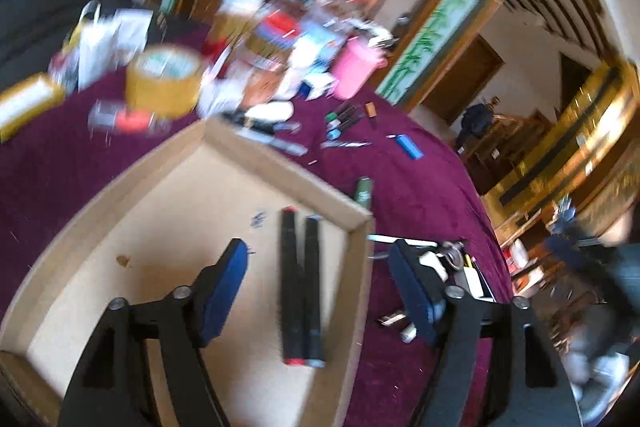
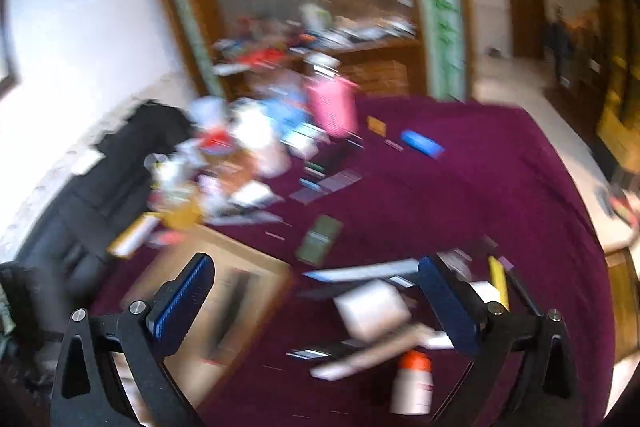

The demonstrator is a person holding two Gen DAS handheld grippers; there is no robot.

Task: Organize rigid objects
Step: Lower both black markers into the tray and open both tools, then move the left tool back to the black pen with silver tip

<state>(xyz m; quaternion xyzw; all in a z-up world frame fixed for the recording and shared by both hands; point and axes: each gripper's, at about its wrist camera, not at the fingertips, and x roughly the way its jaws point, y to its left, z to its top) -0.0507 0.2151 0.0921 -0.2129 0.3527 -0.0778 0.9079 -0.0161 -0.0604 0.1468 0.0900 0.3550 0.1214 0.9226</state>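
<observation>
A shallow cardboard box (image 1: pixel 280 167) lies on the purple cloth, and two black markers (image 1: pixel 300 287) lie side by side inside it. My left gripper (image 1: pixel 320 291) is open and empty, hovering over the box above the markers. My right gripper (image 2: pixel 316 303) is open and empty over a heap of small items: a white block (image 2: pixel 372 307), a white bottle with an orange cap (image 2: pixel 414 379) and a yellow stick (image 2: pixel 498 279). The box also shows in the right wrist view (image 2: pixel 216 307), at lower left. A green object (image 2: pixel 320 239) lies further out. Both views are blurred.
A pile of clutter with a pink container (image 1: pixel 356 67) and a roll of brown tape (image 1: pixel 164 83) fills the far side. Pens (image 1: pixel 340 119) and a blue object (image 1: pixel 410 146) lie loose on the cloth. The table edge (image 2: pixel 580 195) drops off at right.
</observation>
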